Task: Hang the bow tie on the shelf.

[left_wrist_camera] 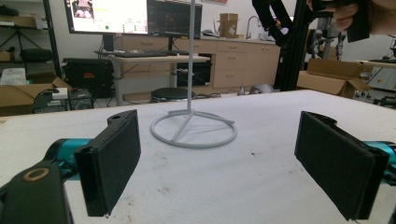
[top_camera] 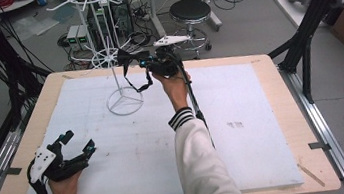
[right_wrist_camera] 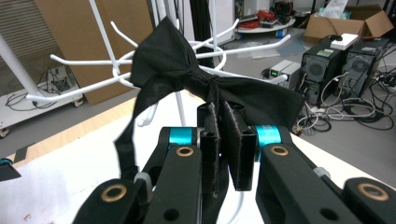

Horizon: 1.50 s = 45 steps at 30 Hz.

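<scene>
Right tool (top_camera: 147, 61) raised above counter (top_camera: 279, 163) near far edge, jaws pinched on knot of black bow tie (right_wrist_camera: 187, 77), strap dangling. Bow tie held against lower hooks of white rack (top_camera: 119, 84), standing toward far left corner. Left tool (top_camera: 79, 142) resting near left front corner, jaws spread wide, gripping nothing.

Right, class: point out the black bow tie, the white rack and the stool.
black bow tie (right_wrist_camera: 205, 84), right gripper view, centre knot.
white rack (top_camera: 125, 102), high view, ring base.
stool (top_camera: 190, 10), high view, seat.
</scene>
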Motion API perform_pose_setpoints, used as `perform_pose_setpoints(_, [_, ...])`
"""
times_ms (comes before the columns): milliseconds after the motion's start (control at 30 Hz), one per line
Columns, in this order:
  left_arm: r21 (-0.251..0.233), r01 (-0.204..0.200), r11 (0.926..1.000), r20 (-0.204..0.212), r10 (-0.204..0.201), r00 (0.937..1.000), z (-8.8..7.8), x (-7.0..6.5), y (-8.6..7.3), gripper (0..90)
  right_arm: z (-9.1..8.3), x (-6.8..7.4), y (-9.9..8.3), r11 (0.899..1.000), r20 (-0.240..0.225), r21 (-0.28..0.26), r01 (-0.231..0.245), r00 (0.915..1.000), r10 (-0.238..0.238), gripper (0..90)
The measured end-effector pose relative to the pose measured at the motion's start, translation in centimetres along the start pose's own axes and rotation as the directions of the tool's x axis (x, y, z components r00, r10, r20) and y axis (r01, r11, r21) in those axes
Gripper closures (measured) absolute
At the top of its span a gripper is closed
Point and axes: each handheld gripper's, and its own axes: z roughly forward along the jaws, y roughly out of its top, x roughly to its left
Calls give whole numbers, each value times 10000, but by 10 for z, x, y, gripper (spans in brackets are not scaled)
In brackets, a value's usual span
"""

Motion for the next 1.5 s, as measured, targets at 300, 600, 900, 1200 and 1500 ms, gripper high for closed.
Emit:
perform_pose_setpoints(300, [-41,-41,10000,-9,41,10000,0,0,0,148,6,-3,-7,9997,5,187,-153,9999,153,843])
perform_pose_setpoints(600, [-52,-41,10000,-20,41,10000,0,0,0,148,9,-3,-11,9993,-23,300,-224,9997,225,832])
perform_pose_setpoints(900, [-79,-57,10000,-10,57,10000,0,-1,0,148,9,4,-10,9988,291,452,187,9994,-200,691])
perform_pose_setpoints(1200, [-78,-23,10000,15,23,10000,0,-1,0,148,3,8,-7,9954,647,920,251,9974,-311,455])
perform_pose_setpoints(1500, [-215,-8,9998,32,9,10000,-2,0,-1,146,-14,20,-1,9841,428,1772,132,9989,-212,157])
